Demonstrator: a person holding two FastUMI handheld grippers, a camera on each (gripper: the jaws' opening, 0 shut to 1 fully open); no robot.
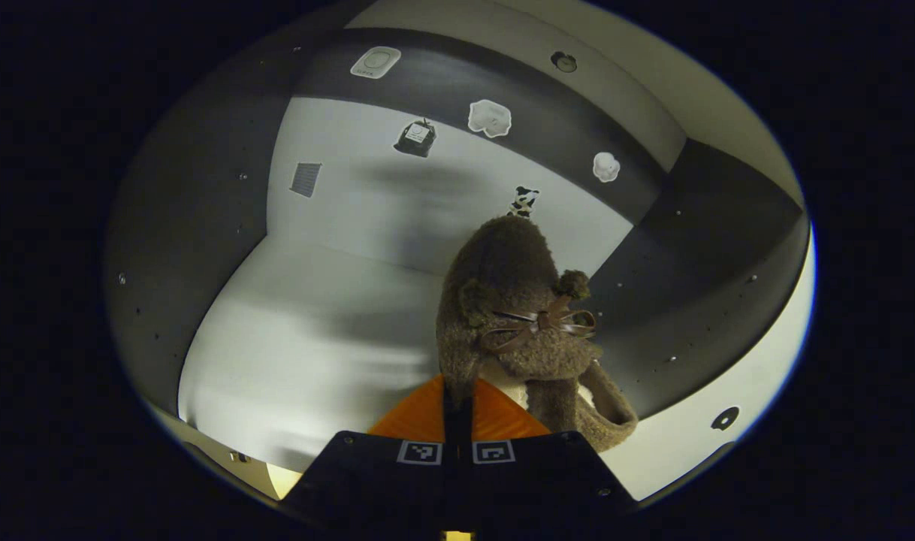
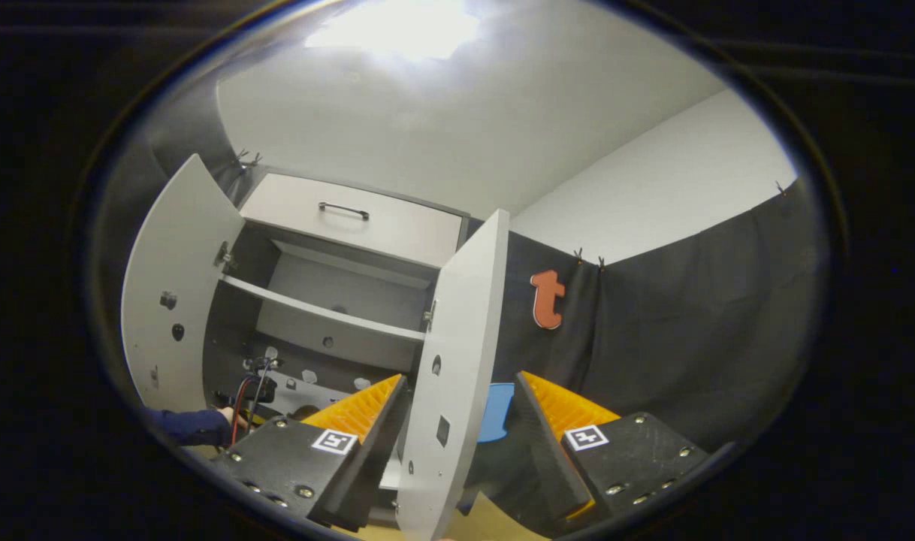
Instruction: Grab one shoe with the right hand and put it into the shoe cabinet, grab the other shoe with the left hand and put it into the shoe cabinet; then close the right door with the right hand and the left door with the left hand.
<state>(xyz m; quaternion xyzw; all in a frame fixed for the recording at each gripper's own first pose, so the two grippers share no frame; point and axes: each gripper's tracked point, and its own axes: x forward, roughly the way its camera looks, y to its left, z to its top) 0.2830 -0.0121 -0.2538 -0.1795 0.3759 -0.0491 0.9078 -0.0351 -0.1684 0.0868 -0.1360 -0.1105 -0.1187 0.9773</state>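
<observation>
Cabinet interior (image 1: 337,225), pale back panel and floor, dark side walls, lies ahead in the left gripper view. Left gripper (image 1: 457,424) jaws are together, clamped on the heel end of the fuzzy brown shoe (image 1: 521,315), which runs from the jaws toward 1 o'clock, toe deep inside, bow up; looks ready to set down and release. Right gripper (image 2: 457,443) jaws are apart, straddling the edge of the open right door (image 2: 457,361) at 12 o'clock, not pressing it. Left door (image 2: 176,293) stands open at 10 o'clock; a sleeve (image 2: 191,426) reaches into the cabinet low at 9 o'clock.
</observation>
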